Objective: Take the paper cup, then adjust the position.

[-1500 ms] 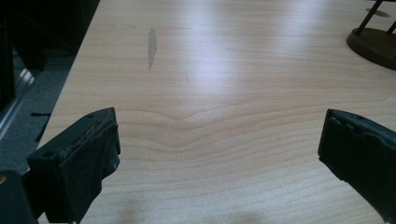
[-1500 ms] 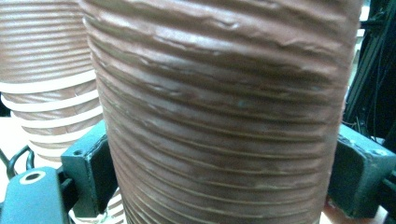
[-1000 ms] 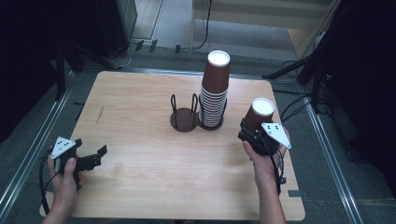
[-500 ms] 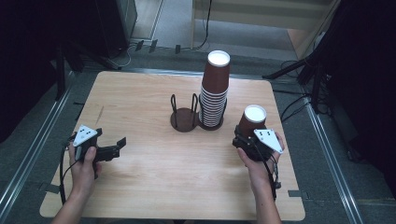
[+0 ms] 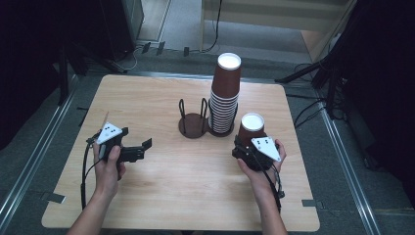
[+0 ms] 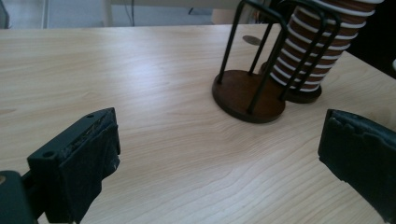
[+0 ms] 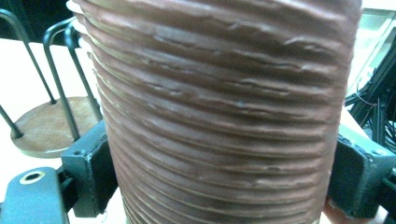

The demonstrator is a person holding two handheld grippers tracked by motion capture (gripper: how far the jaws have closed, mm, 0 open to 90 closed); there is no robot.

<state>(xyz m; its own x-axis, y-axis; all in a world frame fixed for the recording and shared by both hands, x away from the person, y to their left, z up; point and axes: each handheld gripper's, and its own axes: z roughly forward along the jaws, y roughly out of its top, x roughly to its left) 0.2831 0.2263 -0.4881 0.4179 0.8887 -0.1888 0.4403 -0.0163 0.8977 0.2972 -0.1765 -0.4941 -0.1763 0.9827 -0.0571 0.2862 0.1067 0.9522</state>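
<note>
Your right tool (image 5: 247, 147) is clamped around a brown ribbed paper cup (image 5: 251, 128) — just right of the cup stack (image 5: 224, 95). Your left tool (image 5: 142, 148) hangs wide open, gripping nothing, over the worktop (image 5: 147, 103).

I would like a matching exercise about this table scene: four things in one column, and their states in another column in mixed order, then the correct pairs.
Things:
1. left gripper
2. right gripper
3. tall cup stack
4. round holder base

States:
A. stands in the wire holder
B. bare, with no cup on it
C. open, holding nothing
D. shut on a single brown cup

Pairs: 1-C, 2-D, 3-A, 4-B
</note>
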